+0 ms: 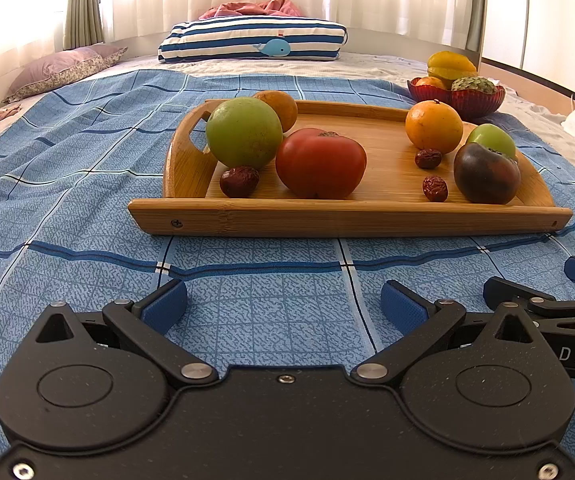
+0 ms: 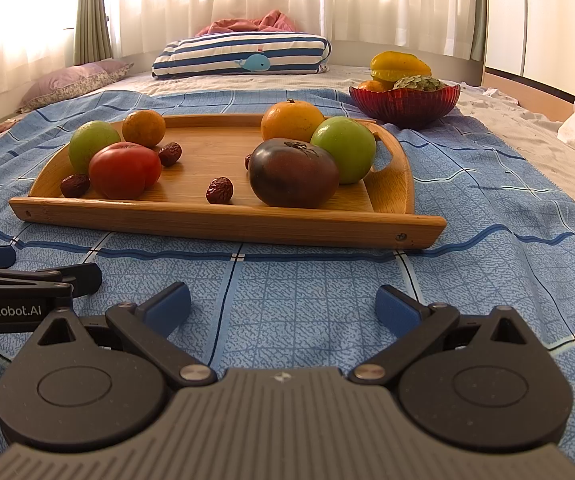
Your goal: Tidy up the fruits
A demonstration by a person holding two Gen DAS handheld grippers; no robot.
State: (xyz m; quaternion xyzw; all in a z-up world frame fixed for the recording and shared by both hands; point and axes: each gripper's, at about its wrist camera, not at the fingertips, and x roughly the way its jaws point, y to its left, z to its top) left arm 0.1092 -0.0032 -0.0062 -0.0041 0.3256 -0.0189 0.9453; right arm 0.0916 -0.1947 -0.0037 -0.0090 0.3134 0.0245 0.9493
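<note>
Both tongs, left tongs (image 1: 283, 304) and right tongs (image 2: 283, 306), wide open, empty. Bamboo tray (image 2: 223, 216) on woven checked bedspread (image 2: 307, 300); smooth red tomato (image 2: 125, 170), wrinkled dates.

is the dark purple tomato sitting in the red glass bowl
No, the dark purple tomato lies on the wooden tray, while the red glass bowl stands apart behind it.
</note>
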